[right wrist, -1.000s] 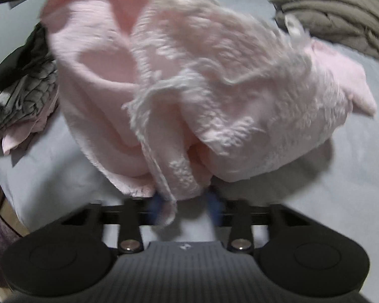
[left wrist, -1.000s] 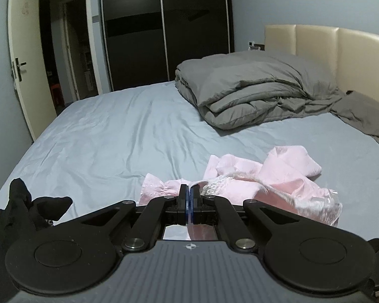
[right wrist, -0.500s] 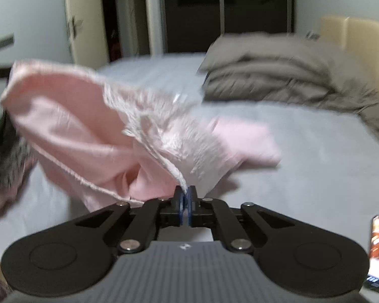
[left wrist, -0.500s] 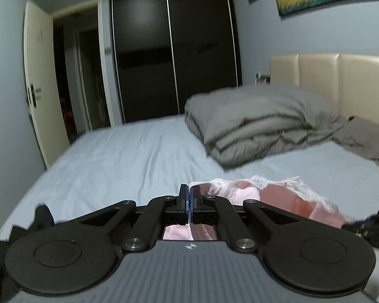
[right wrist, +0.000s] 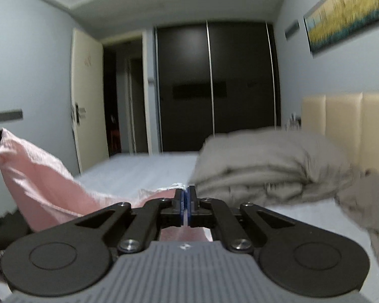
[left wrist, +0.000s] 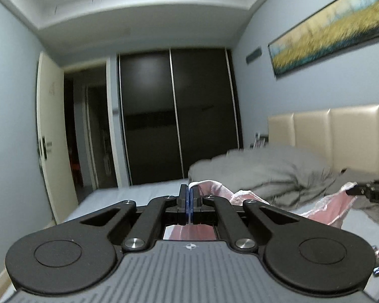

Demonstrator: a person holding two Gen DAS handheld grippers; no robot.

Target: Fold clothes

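- The soft pink garment with whitish lacy trim (right wrist: 38, 176) was pale pink, plain.
- The folded grey duvet (right wrist: 265, 161) was plain taupe-grey.
- The bed's flat sheet (right wrist: 144, 171) was light blue-grey.
- The padded headboard (left wrist: 341, 136) was cream.
- The sliding wardrobe doors (left wrist: 176, 116) were dark brown-black with silver strips.
- The framed landscape painting (left wrist: 333, 27) showed yellow over teal.
- Each black tool had blue pads (left wrist: 188, 199).

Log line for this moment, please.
phase: lift and spread | left gripper: shut on pink garment | right gripper: shut on pink garment | garment: held between both, above bed
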